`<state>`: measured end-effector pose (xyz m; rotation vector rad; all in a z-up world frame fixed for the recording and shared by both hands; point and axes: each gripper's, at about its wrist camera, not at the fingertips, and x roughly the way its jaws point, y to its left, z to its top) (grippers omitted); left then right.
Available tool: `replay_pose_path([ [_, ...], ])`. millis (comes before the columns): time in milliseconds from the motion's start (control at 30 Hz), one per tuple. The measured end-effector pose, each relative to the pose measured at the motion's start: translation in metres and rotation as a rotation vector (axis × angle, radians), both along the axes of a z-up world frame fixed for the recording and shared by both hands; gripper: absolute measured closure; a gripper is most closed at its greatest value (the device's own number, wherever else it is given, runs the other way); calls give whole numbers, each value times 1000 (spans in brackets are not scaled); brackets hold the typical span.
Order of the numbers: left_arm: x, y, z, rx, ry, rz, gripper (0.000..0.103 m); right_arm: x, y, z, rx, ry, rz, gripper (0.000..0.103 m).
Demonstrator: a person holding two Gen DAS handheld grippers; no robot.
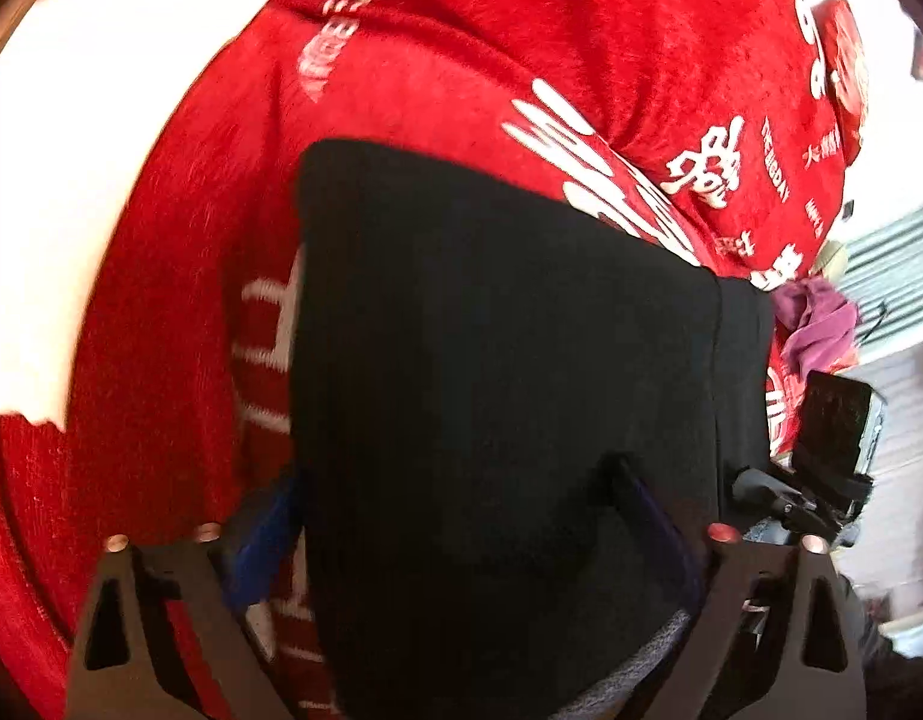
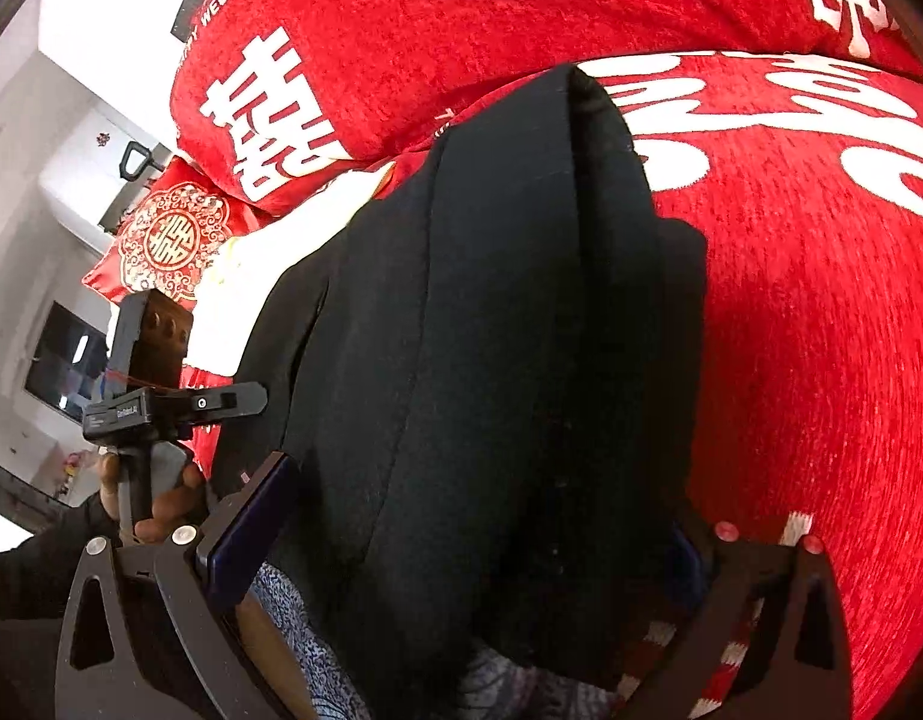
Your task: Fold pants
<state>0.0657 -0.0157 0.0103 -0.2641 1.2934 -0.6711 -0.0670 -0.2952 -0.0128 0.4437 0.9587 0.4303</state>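
A: In the left wrist view, what is happening with the pants [image 1: 503, 360]?

B: They are lying as a dark folded slab on the red bedspread [image 1: 179, 276], and the left gripper [image 1: 455, 528] is standing wide, one finger on each side of the near edge. I'd judge it is straddling the cloth to square the fold or take a fresh hold, not pinching it.

A: Anything else showing there?

B: A purple cloth [image 1: 815, 324] is lying beyond the far right corner of the pants, and the other tool is showing just below it. A white sheet [image 1: 65, 192] is covering the bed at the left.

A: And the right wrist view?

B: The pants [image 2: 497, 324] are running away from the camera as a thick layered strip with a ridge along the middle. The right gripper [image 2: 479, 546] is also spread wide, its left finger [image 2: 251, 522] beside the cloth and the right one mostly hidden behind the fold.

A: Why both at the near edge?

B: Probably so each end of the fold is being handled evenly. The person's left hand [image 2: 155, 504] is gripping its handle at the left, and a red cushion [image 2: 167, 240] is sitting further back on the bed.
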Motion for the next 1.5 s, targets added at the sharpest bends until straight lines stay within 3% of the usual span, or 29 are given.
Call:
replay_pose_path([
  [100,-7,-6,12,28,-44,-15,29,3,5,3,-37,30,6,2],
  [133,-8,-6,14,35,-49,-14,33,4,6,6,-41,42,-1,8],
  [167,-10,-7,17,44,-56,-13,37,5,6,7,-41,49,-6,27],
  [233,-12,-10,24,61,-68,-12,41,3,1,11,-22,59,-27,37],
  [433,-22,-14,43,81,-118,-15,49,-5,4,22,-20,34,-47,45],
  [767,-25,-33,103,76,-183,-22,50,-17,2,75,-31,-34,-41,47],
  [967,6,-80,133,74,-209,-56,50,-7,-32,117,-64,-73,-80,47],
  [1167,64,-141,124,78,-140,-52,50,35,-88,125,-84,-25,-127,47],
  [1500,132,-199,82,136,-58,-30,50,105,-150,92,-61,66,-154,46],
])
